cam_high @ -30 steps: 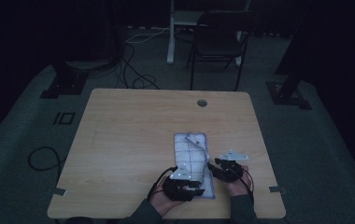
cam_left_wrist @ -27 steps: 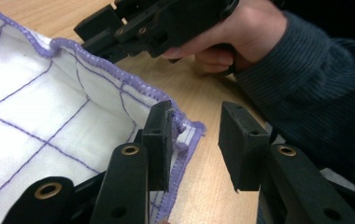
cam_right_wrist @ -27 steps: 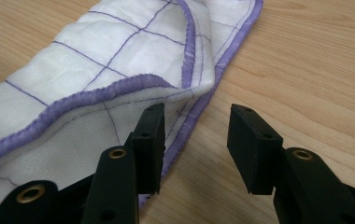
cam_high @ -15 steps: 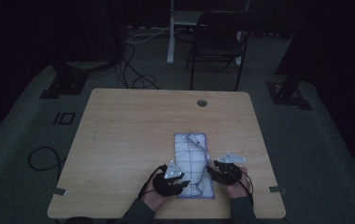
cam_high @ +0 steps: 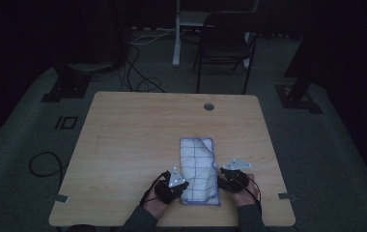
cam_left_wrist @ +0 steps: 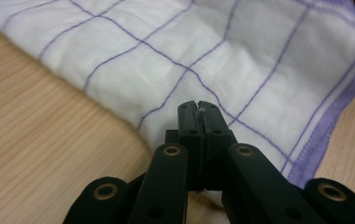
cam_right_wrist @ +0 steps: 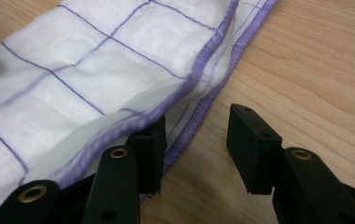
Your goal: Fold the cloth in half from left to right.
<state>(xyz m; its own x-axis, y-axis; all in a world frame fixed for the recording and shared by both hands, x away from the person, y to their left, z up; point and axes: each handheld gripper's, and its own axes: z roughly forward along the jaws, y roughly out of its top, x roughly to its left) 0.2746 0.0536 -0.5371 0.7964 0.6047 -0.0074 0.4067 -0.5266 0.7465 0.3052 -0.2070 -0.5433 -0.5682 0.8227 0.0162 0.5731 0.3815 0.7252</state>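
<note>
As seen from the high view, the scene is recorded as follows:

Cloth: a white cloth (cam_high: 198, 171) with a purple grid and purple hem is laid flat on the near right part of the surface (cam_high: 138, 140), folded into a long strip running away from the person

Cloth layers: in the right gripper view, an upper hemmed edge is seen lying over a lower hemmed edge of the cloth (cam_right_wrist: 119, 60), the lower one projecting slightly onto the bare wood

Left claw: the left claw (cam_high: 179, 186) is positioned at the near left edge of the cloth; in the left gripper view the left claw (cam_left_wrist: 199, 108) is seen with its jaws brought fully together, having just been closing, and the tips are set down on the cloth (cam_left_wrist: 175, 56) close to its edge; a few white fibres are visible in the seam between the jaws, though whether a fold is pinched cannot be told

Right claw: the right claw (cam_high: 222, 181) is positioned at the near right edge of the cloth; in the right gripper view the right claw (cam_right_wrist: 196, 135) is seen with its jaws standing apart, one tucked under the raised upper hem, the other over bare wood just beside the cloth

Hands: both claws are held from the near edge of the surface

Background: a dark chair (cam_high: 225, 46) is stood on the floor beyond the surface
</note>
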